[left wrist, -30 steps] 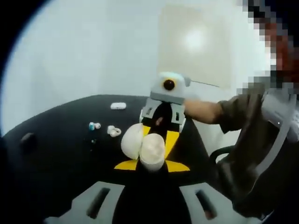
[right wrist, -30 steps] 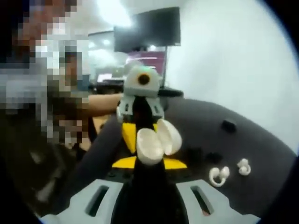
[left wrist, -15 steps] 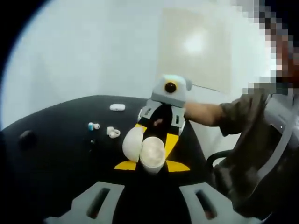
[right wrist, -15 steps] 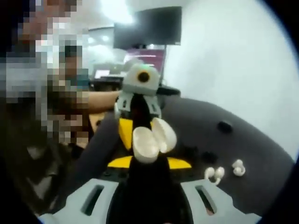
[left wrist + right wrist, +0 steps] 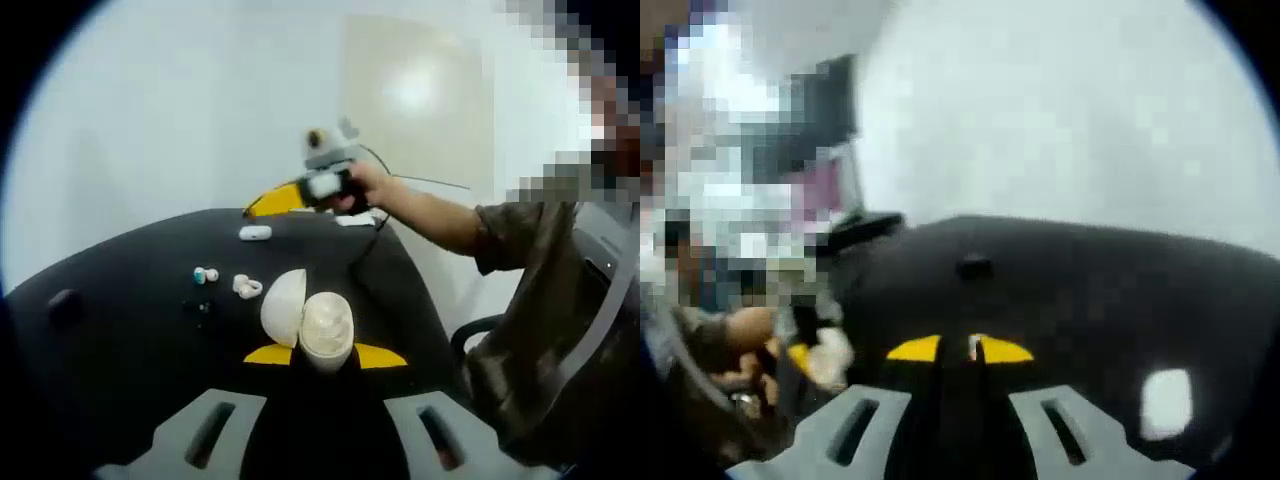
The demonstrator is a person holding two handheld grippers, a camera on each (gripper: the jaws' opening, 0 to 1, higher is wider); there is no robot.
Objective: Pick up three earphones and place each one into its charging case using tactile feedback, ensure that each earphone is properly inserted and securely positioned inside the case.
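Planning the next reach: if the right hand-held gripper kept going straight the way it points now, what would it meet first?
Probably the black table itself. Ahead of the right hand-held gripper lies bare tabletop, then a small dark object near the far edge; depth is unclear in this blurred view.

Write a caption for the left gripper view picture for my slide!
The left tool holds an open white charging case above the black table, while the right tool reaches toward a small white case.

Right gripper view is motion-blurred: the white patch (image 5: 1165, 402) on the surface (image 5: 1060, 290) cannot be identified. The case (image 5: 308, 325) interior is unreadable.
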